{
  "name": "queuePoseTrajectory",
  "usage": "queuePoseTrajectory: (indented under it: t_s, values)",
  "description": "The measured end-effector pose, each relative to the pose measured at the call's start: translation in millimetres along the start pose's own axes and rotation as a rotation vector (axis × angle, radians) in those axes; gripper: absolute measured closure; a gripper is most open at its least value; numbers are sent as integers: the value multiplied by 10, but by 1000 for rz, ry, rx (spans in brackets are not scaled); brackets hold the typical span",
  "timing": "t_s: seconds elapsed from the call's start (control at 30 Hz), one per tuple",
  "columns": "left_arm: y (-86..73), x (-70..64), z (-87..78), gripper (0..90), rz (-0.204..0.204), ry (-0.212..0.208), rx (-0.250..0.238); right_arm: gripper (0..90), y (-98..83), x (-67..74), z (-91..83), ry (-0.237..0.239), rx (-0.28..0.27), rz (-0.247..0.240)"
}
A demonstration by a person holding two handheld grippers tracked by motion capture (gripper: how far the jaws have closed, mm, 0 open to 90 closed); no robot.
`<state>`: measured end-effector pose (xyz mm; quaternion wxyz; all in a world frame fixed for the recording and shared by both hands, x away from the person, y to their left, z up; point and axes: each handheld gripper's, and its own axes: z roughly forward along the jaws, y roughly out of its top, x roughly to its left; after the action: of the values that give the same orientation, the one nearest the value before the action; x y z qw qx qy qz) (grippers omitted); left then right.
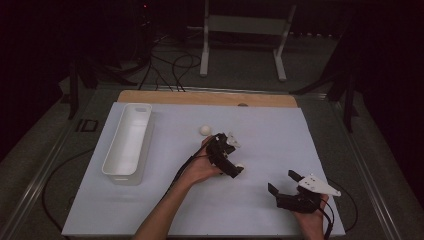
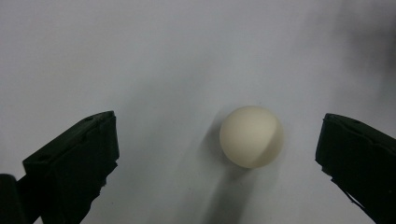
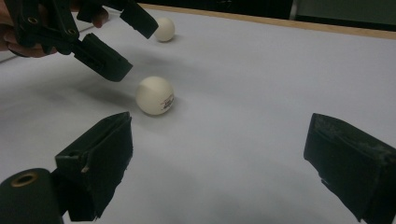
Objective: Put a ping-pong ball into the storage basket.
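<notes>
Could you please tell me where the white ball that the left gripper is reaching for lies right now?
In the high view the near ball lies mid-table on the white mat, under the open left gripper, nearer than the second ball.

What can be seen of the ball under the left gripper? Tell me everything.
The ball is small, round and cream-white with a smooth matt surface, like a table-tennis ball; the right gripper view shows small dark print on its side. It rests on the white table sheet and casts a soft shadow. The left gripper hangs over it, jaws open on either side and apart from it. Nothing but the sheet touches it.
</notes>
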<state>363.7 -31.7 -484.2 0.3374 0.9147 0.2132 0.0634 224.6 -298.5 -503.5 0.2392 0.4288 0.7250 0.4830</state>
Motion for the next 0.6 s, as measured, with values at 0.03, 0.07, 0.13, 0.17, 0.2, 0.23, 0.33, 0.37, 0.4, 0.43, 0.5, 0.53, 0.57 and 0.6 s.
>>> queuePoseTrajectory:
  t_s: [0.03,0.07,0.13,0.17,0.2,0.23,0.33,0.37,0.4,0.43,0.5,0.53,0.57,0.6]
  values:
    - [0,-1,9,1,2,-2,8,76,0,0,0,0,0,-1]
    - [-1,-4,22,1,0,-4,11,76,0,1,1,0,0,-1]
    - [-1,-8,45,1,-3,-12,18,76,0,2,1,0,0,-2]
    - [0,-11,55,1,-3,-17,21,76,0,2,2,0,1,-2]
    - [0,-18,66,1,-5,-22,24,76,0,1,2,0,1,-2]
    - [2,-24,76,1,-1,-22,29,76,0,1,2,0,1,-2]
    - [8,-41,107,10,-2,-29,38,76,-1,1,3,0,2,-2]
    - [10,-44,115,11,-2,-34,41,76,-1,1,3,0,2,-2]
    - [12,-46,121,13,-1,-41,45,76,0,1,2,0,2,-2]
    - [12,-50,131,19,-2,-46,47,76,-1,0,2,0,1,-2]
    - [10,-56,148,22,-3,-46,56,76,-1,-1,2,-1,2,-2]
    - [10,-55,154,26,-3,-48,63,76,-2,-1,2,-1,2,0]
    - [10,-59,165,30,-8,-52,63,76,-1,-1,2,0,2,0]
    - [12,-62,173,31,-11,-51,65,76,-1,-1,2,0,2,-1]
